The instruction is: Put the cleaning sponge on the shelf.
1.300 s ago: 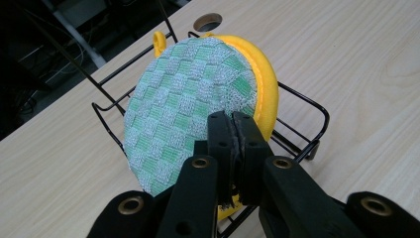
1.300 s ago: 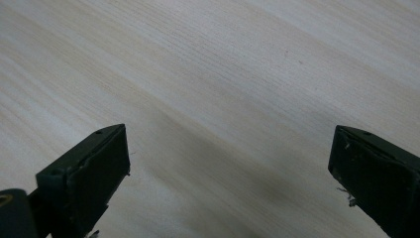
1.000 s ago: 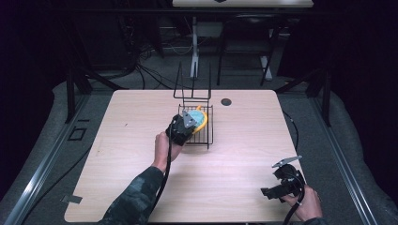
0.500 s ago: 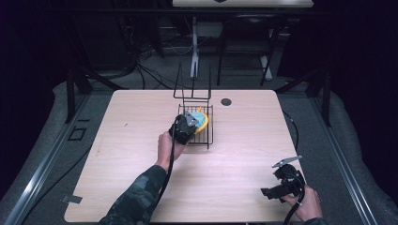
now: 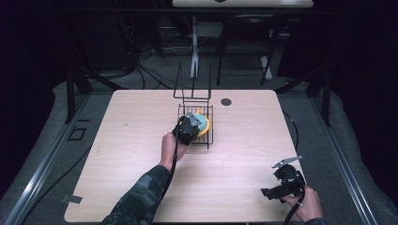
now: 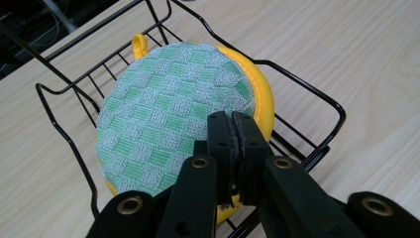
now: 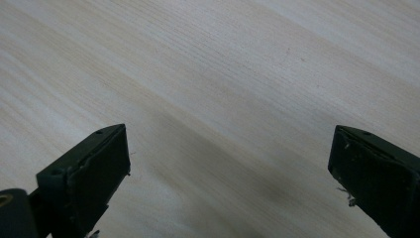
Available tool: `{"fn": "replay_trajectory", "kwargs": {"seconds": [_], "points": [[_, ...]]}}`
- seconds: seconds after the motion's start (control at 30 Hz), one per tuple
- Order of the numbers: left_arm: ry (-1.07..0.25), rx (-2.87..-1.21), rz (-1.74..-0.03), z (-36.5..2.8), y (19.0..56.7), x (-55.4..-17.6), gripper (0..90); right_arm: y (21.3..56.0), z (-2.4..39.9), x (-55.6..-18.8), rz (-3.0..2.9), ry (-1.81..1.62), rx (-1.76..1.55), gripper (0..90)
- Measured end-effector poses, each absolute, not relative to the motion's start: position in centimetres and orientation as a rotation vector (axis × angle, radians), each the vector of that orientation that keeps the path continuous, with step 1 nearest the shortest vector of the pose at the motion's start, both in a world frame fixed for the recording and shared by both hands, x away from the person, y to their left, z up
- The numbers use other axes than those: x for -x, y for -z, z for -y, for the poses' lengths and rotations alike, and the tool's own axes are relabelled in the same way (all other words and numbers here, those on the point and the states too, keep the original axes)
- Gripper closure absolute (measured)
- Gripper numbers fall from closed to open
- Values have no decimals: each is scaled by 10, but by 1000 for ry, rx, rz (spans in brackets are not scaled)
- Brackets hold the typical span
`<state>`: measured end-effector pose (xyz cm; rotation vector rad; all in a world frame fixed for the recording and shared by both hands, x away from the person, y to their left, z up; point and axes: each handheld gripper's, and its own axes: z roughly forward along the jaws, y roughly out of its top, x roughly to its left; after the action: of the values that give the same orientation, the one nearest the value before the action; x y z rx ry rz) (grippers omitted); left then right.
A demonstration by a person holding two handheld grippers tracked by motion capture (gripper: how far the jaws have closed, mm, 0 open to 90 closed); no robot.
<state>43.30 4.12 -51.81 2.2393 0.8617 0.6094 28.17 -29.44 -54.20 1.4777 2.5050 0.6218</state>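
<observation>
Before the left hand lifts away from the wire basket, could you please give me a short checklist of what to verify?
1. Left gripper closed: ok, fingers pressed together at the near edge of the green and yellow scrubbing pad.
2. Pad actually pinched: cannot tell; the shut fingers cover its edge.
3. Pad inside the wire basket: ok, it lies within the frame.
4. Right gripper free: ok, fingers wide apart above bare table.
5. Right hand clear of the basket: ok, it is at the table's near right corner.
</observation>
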Motion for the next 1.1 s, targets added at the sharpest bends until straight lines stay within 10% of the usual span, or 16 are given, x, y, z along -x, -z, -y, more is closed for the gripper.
{"fn": "replay_trajectory", "kwargs": {"seconds": [0.63,1.1], "points": [[-543,-2236,-884,-35,521,-441,822,543,295,-281,-2505,-629,-1474,20],[-587,-2209,-931,-37,517,-429,269,542,294,-281,-2508,-629,-1479,20]]}}
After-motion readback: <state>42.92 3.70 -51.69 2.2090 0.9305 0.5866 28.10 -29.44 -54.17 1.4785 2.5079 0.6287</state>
